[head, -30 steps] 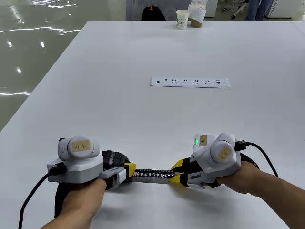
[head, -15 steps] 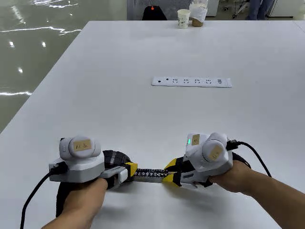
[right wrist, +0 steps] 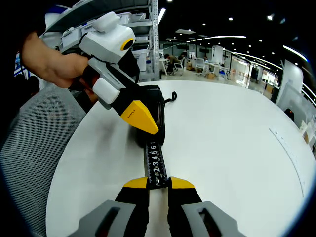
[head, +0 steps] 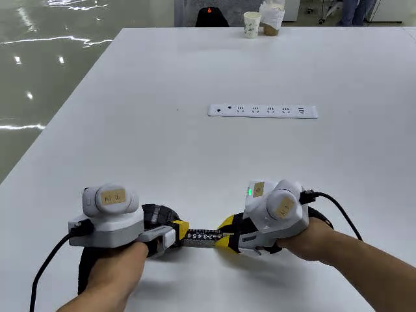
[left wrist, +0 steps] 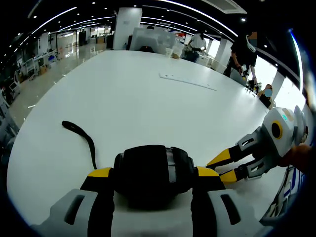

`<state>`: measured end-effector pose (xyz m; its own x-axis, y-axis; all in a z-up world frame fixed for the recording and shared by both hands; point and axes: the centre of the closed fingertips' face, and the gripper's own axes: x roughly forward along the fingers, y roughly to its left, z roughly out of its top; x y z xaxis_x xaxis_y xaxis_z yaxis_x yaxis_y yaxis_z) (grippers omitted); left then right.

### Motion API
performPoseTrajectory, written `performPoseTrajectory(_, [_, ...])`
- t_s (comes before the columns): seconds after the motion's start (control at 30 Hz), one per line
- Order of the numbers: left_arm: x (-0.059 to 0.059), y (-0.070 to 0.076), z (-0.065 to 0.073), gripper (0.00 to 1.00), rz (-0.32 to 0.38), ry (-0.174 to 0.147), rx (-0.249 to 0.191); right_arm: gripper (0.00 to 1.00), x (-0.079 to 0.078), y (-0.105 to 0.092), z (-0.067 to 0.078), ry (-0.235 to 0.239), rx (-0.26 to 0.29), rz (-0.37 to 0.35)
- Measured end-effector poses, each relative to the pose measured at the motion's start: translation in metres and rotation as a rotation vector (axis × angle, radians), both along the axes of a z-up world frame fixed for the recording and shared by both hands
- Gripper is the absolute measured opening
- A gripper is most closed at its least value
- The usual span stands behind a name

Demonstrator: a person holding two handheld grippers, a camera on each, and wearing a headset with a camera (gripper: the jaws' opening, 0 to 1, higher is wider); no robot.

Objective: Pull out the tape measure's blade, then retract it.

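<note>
right tool (head: 223, 236) nearer case (head: 157, 216), blade (head: 201, 234) shorter

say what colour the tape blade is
Black blade with white numerals; right gripper view shows it best.

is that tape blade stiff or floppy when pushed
Probably stiff over this short span: the blade runs straight from the case to the right gripper. It looks thin and flat, so the pinch could slip.
</note>
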<state>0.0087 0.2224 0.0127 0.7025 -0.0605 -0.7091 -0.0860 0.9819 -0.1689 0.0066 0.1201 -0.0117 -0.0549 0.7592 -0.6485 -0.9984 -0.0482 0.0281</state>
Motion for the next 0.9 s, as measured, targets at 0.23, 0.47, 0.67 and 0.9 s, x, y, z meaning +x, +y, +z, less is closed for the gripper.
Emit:
performPoseTrajectory(0.23, [0.0, 0.0, 0.0, 0.58, 0.001, 0.001, -0.001, 0.1, -0.001, 0.006, 0.0, 0.001, 0.005, 0.003])
performPoseTrajectory(0.47, [0.0, 0.0, 0.0, 0.58, 0.001, 0.002, -0.002, 0.1, -0.002, 0.013, 0.0, 0.0, 0.009, 0.009])
performPoseTrajectory(0.67, [0.0, 0.0, 0.0, 0.58, 0.001, 0.003, -0.004, 0.1, -0.003, 0.018, 0.0, -0.001, 0.014, 0.012])
performPoseTrajectory(0.9, [0.0, 0.0, 0.0, 0.58, 0.0, 0.005, -0.006, 0.1, -0.004, 0.025, -0.001, -0.003, 0.019, 0.015])
